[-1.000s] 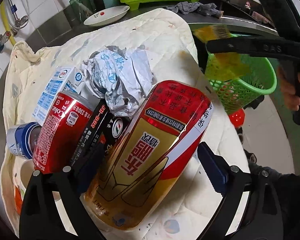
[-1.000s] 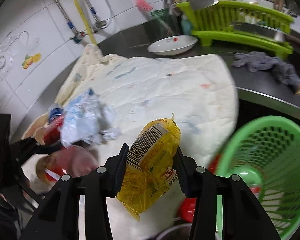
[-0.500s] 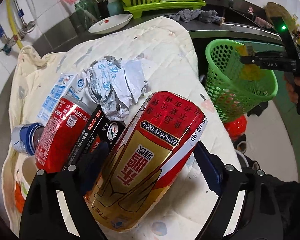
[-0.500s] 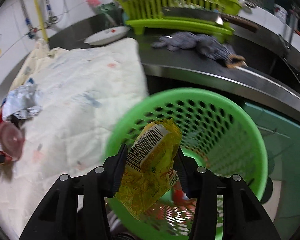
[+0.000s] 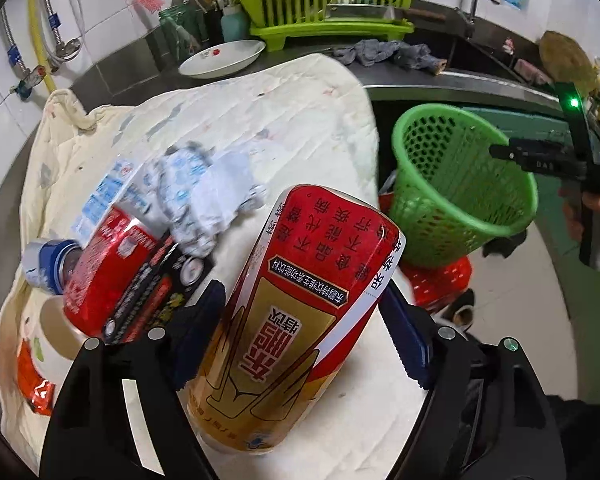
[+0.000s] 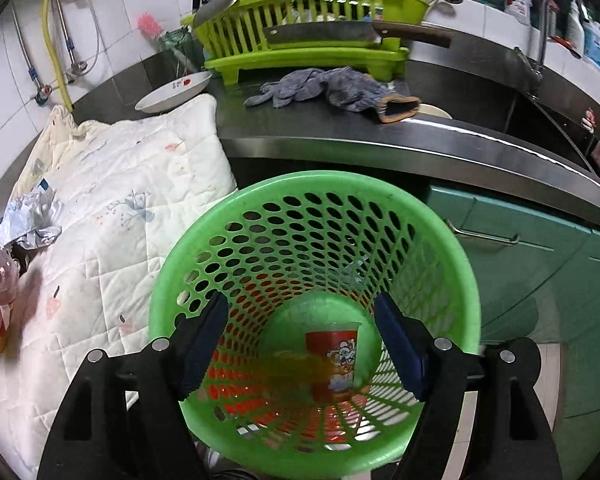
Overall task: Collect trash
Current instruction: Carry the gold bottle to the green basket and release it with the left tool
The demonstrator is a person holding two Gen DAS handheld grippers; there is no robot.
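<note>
A large red and gold drink bottle (image 5: 288,340) lies tilted on the pale quilt (image 5: 260,112), between the fingers of my left gripper (image 5: 300,286). Its jaws are closing and the blue pads stand close to the bottle's sides without clearly pressing. Beside it lie a red cola can (image 5: 108,264), a black box (image 5: 152,296), a blue can (image 5: 46,260) and crumpled paper (image 5: 204,192). My right gripper (image 6: 300,298) hangs over the green basket (image 6: 316,178), its jaws opening with nothing held. A blurred yellow wrapper (image 6: 296,368) falls inside, next to a red cup (image 6: 332,360).
The basket (image 5: 460,184) stands on a red stool (image 5: 440,280) beside the steel counter edge (image 6: 420,140). On the counter are a white plate (image 6: 172,92), a grey cloth (image 6: 324,88) and a green dish rack (image 6: 308,32) with a cleaver. Green cabinet doors (image 6: 540,248) are at the right.
My right gripper carried the yellow wrapper from above the quilt to above the basket, then opened and the wrapper dropped out. The left jaws narrowed around the bottle.
</note>
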